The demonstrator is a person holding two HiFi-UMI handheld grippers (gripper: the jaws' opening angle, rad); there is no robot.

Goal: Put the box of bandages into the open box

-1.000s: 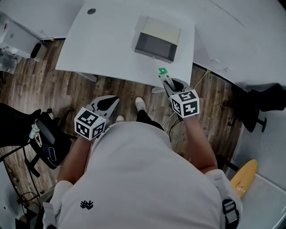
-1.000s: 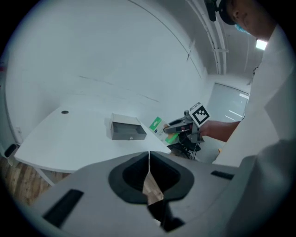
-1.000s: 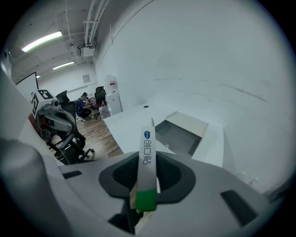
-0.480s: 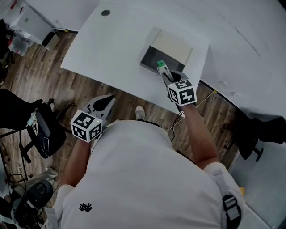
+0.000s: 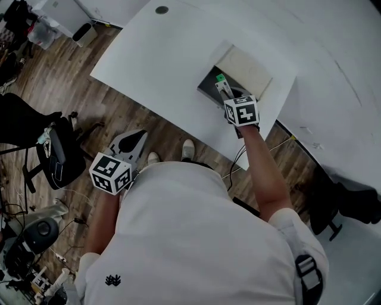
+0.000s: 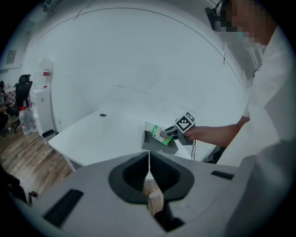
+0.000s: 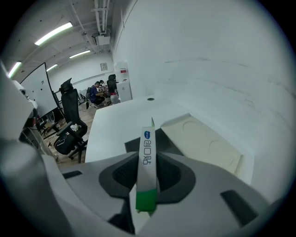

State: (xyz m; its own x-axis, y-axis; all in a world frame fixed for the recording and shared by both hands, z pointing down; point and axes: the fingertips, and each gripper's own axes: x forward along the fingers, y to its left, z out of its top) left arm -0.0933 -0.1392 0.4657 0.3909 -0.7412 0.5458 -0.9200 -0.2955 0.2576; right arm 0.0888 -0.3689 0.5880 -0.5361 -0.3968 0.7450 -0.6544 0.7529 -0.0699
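The box of bandages [image 5: 221, 78] is thin, white with a green end, and my right gripper [image 5: 224, 89] is shut on it. It hangs over the dark inside of the open box [image 5: 208, 89], whose cream lid [image 5: 250, 67] lies folded back on the white table [image 5: 161, 53]. In the right gripper view the box of bandages [image 7: 146, 139] stands on edge between the jaws, with the open box [image 7: 132, 146] just beyond. My left gripper [image 5: 137, 139] is shut and empty, low over the wooden floor by my body. From the left gripper [image 6: 149, 167], the box of bandages [image 6: 159, 134] shows at the open box's rim [image 6: 157, 147].
A black office chair [image 5: 56, 156] stands on the floor to the left. The table has a round dark grommet [image 5: 161, 9] at its far corner. A cable [image 5: 238, 158] hangs from the table's near edge. Several chairs [image 7: 69, 134] stand further off.
My right gripper has carried the box of bandages forward, from the table's near edge to over the open box. The left gripper stayed by my body.
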